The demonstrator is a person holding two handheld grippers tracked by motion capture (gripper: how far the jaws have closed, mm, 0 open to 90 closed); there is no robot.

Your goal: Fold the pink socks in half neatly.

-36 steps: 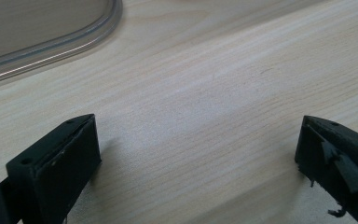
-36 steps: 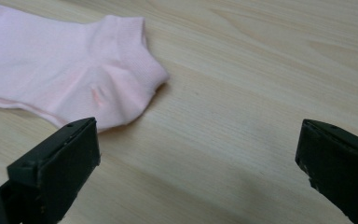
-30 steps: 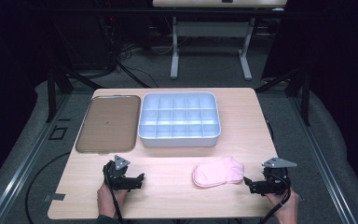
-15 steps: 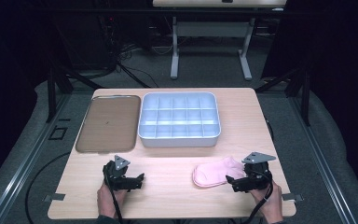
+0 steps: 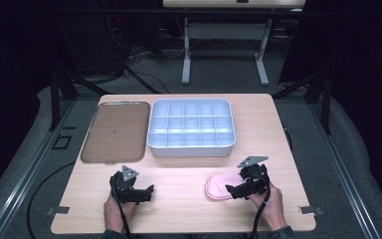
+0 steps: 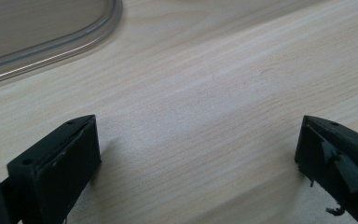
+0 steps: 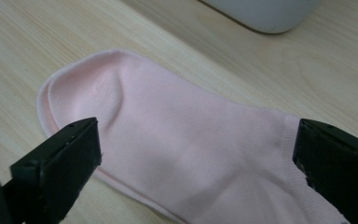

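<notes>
We hold the right gripper [image 5: 236,189] low over the flat pale-pink cotton sock [image 5: 220,187], jaws spread wide to either side of it, so a squeeze could pinch the fabric; nothing is clamped yet. The sock lies on the light wooden table [image 5: 189,209], just in front of the white plastic compartment tray [image 5: 191,129] and nearer its right corner, presumably within easy reach for sorting. Our left gripper [image 5: 142,193] waits well to the left of the sock, jaws likewise spread over bare wood, holding nothing. The brown translucent lid [image 5: 112,131] lies flat just left of the tray, leaving its compartments open.
</notes>
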